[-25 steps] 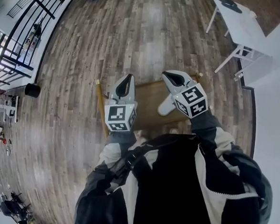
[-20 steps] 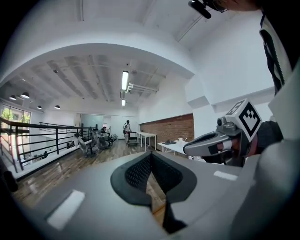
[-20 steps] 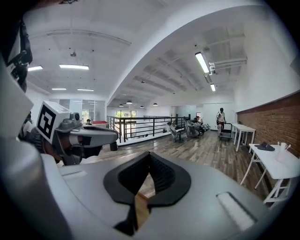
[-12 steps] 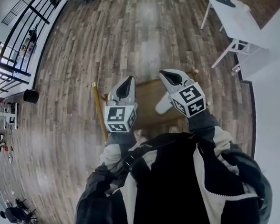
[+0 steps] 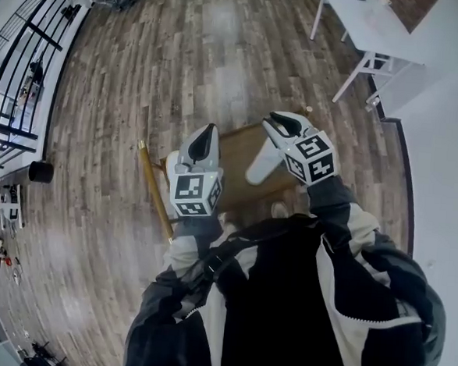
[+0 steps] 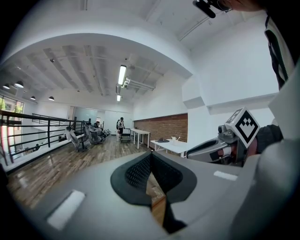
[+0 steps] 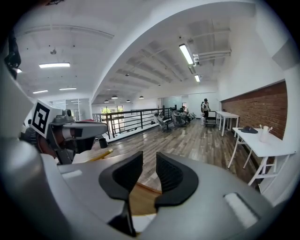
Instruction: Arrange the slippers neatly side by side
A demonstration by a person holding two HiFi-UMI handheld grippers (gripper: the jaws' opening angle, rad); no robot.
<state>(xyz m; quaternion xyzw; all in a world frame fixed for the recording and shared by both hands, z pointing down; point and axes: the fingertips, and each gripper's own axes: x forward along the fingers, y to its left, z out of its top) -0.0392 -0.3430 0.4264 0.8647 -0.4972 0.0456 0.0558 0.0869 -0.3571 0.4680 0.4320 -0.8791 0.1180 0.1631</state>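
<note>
A white slipper [image 5: 260, 165] lies on a low wooden board [image 5: 239, 152] on the floor, just below and left of my right gripper [image 5: 278, 125]. The right gripper's jaws are opening, with a clear gap and nothing between them [image 7: 149, 176]. A white patch that may be that slipper shows under them at the bottom edge. My left gripper [image 5: 203, 135] is held up over the board's left side, shut and empty [image 6: 149, 174]. A small pale shape [image 5: 279, 211] at the board's near edge may be a second slipper; I cannot tell.
A yellow rod [image 5: 154, 190] runs along the board's left edge. A white table [image 5: 365, 27] stands at the far right by the wall. Black railings [image 5: 22, 62] line the far left of the wood floor. A person's dark and white jacket [image 5: 283, 299] fills the lower head view.
The head view has drifted, so the floor and table sit higher and further left. More of the white slipper shows beside the right gripper. Both grippers stay roughly where they were.
</note>
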